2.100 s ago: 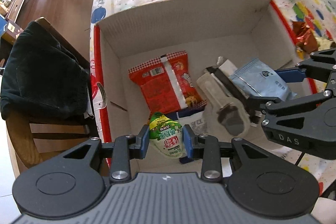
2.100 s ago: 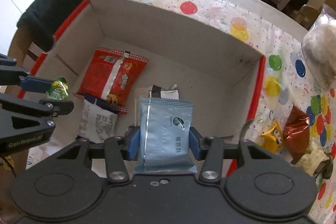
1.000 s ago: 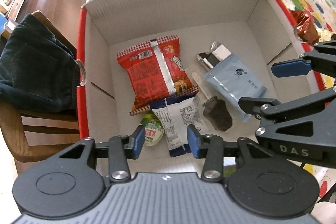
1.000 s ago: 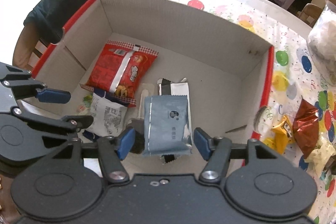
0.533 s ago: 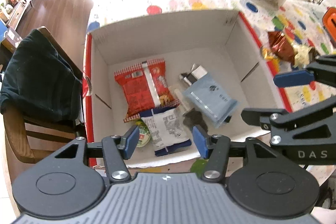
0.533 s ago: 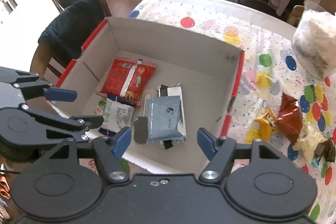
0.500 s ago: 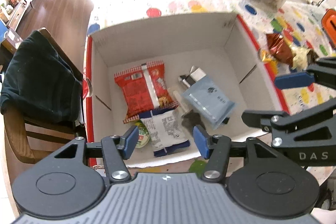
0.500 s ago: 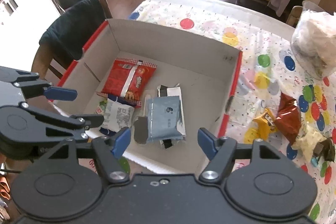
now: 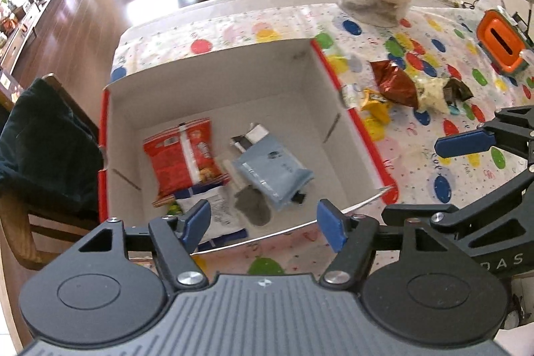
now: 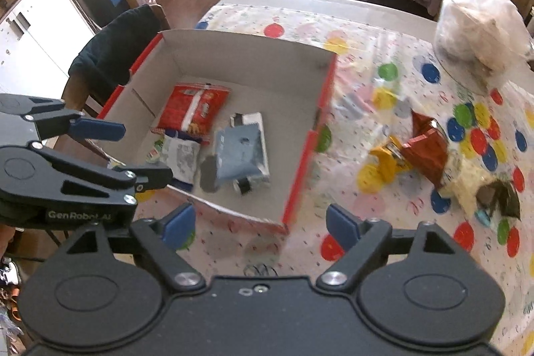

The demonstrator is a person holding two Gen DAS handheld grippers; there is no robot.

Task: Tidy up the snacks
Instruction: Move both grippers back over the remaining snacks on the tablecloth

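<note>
While both my claws hang spread wide with nothing between their blue pads, my left gripper sits at the bottom of its own view over the near wall of the cardboard box, and my right gripper hovers lower centre over the spotted tablecloth, just outside the box's red-edged corner. Inside the box, mid-frame, lie a red snack packet, a pale blue pouch beside it, and a white wrapper half hidden behind my left finger. Only the right view shows the white cabinet at upper left; only the left view shows the orange container at upper right. Still outside, to the right of the box, a yellow packet, a brown foil bag and a pale crumpled wrapper lie bunched together. A clear bag of white stuff stands at upper right. A chair draped in dark cloth presses close to the box's left wall, while the cloth along the bottom of the frame is bare.
</note>
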